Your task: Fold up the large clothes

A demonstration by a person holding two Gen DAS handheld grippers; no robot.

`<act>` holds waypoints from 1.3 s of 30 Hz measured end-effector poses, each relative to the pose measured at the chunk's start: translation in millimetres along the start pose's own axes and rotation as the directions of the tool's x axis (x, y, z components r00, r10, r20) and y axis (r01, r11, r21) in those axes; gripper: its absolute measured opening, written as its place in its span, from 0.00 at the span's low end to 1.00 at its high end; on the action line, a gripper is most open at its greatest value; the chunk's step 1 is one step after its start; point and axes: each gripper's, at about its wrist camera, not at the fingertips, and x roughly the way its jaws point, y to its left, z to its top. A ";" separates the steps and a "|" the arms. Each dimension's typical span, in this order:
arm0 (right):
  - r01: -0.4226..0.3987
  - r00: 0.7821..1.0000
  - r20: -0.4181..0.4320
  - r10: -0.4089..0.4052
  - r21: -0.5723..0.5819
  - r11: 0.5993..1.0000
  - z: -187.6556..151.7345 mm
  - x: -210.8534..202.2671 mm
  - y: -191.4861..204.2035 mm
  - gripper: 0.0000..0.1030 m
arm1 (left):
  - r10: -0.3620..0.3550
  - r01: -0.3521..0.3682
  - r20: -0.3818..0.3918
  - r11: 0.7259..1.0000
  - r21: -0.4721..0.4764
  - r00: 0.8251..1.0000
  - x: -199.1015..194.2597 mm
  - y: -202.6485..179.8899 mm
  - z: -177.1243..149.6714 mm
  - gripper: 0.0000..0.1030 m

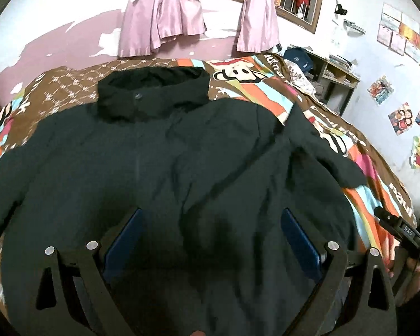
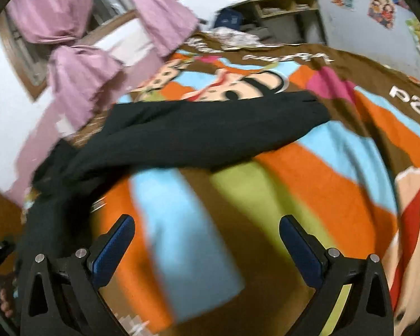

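Jacket (image 1: pixel 168 154) spreads beneath the left gripper's (image 1: pixel 211 233) parted jaws; right gripper (image 2: pixel 207 240) jaws apart, sleeve (image 2: pixel 198 128) ahead.

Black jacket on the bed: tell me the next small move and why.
Probably bring the right gripper onto the outstretched sleeve near its cuff and close on it, to fold it across the body. The jacket lies spread flat, front up, on the bedspread. Both grippers are open and empty, and the left gripper hovers over the jacket's body.
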 end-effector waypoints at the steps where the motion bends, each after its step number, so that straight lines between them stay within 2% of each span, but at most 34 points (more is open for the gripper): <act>1: 0.025 1.000 -0.001 -0.025 0.011 1.000 8.6 10.9 -6.8 1.00 | -0.010 0.010 0.003 1.000 -0.003 1.000 11.7 -0.9 6.1 0.93; 4: 0.037 0.999 -0.023 -0.036 0.063 0.997 28.7 41.4 -24.7 1.00 | -0.048 0.049 0.021 0.998 -0.026 0.999 37.5 -1.7 16.8 0.93; 6: -0.002 0.999 -0.031 0.006 0.137 0.991 38.5 60.0 -38.3 1.00 | -0.080 0.081 0.026 0.996 -0.045 0.996 54.6 -1.5 21.5 0.93; 8: -0.083 0.996 -0.012 0.089 0.234 0.969 47.2 75.3 -52.8 1.00 | -0.105 0.106 0.020 0.993 -0.056 0.994 68.5 -1.5 25.1 0.93; 9: -0.115 0.992 -0.009 0.123 0.282 0.952 50.9 83.2 -59.1 1.00 | -0.111 0.111 0.018 0.992 -0.065 0.994 73.2 -0.8 25.6 0.93; 11: -0.175 0.981 0.003 0.192 0.418 0.891 56.4 99.4 -75.3 1.00 | -0.126 0.126 0.002 0.987 -0.099 0.992 84.0 3.5 26.0 0.93; 13: -0.194 0.978 0.034 0.207 0.519 0.833 58.1 105.4 -85.9 0.97 | -0.161 0.153 -0.039 0.977 -0.145 0.986 96.7 9.2 25.1 0.93; 14: -0.187 0.978 0.025 0.208 0.549 0.815 60.8 109.8 -89.8 0.87 | -0.171 0.160 -0.059 0.975 -0.156 0.983 100.9 7.9 23.2 0.93; 16: -0.152 0.979 -0.028 0.203 0.569 0.808 65.6 118.4 -91.3 0.56 | -0.197 0.184 -0.079 0.972 -0.143 0.977 103.7 8.6 18.4 0.93; 17: -0.117 0.981 -0.062 0.184 0.563 0.818 68.5 120.8 -89.4 0.46 | -0.211 0.200 -0.078 0.971 -0.129 0.974 100.9 8.1 16.4 0.93; 18: -0.096 0.983 -0.077 0.166 0.554 0.827 70.2 120.8 -88.7 0.31 | -0.219 0.211 -0.074 0.971 -0.112 0.973 98.2 7.0 12.2 0.93; 19: -0.075 0.986 -0.088 0.145 0.544 0.836 72.3 118.0 -87.8 0.23 | -0.223 0.216 -0.064 0.972 -0.097 0.973 94.8 6.0 7.1 0.93; 21: -0.081 0.988 -0.071 0.141 0.535 0.841 74.9 106.8 -87.6 0.11 | -0.220 0.217 -0.053 0.974 -0.060 0.974 89.6 2.5 -2.6 0.94; 24: -0.060 0.996 -0.030 0.085 0.486 0.872 81.4 72.5 -87.7 0.08 | -0.207 0.208 -0.041 0.978 0.005 0.977 82.9 -7.4 -19.9 0.96; 26: -0.060 0.998 0.012 0.062 0.475 0.878 84.5 37.8 -94.1 0.07 | -0.196 0.198 -0.043 0.978 0.057 0.980 81.1 -18.4 -30.8 0.97; 31: -0.069 0.997 0.047 0.053 0.442 0.894 92.3 -18.0 -98.9 0.06 | -0.204 0.213 -0.078 0.968 0.135 0.976 85.5 -38.2 -44.1 0.97; 36: -0.011 0.999 0.052 -0.005 0.309 0.951 107.5 -43.1 -59.9 0.06 | -0.204 0.224 -0.132 0.962 0.156 0.970 79.9 -43.3 -49.4 0.97; 39: 0.011 0.993 0.111 -0.032 0.187 0.982 124.4 -61.0 -18.9 0.06 | -0.196 0.225 -0.207 0.966 0.126 0.959 64.2 -35.5 -33.2 0.97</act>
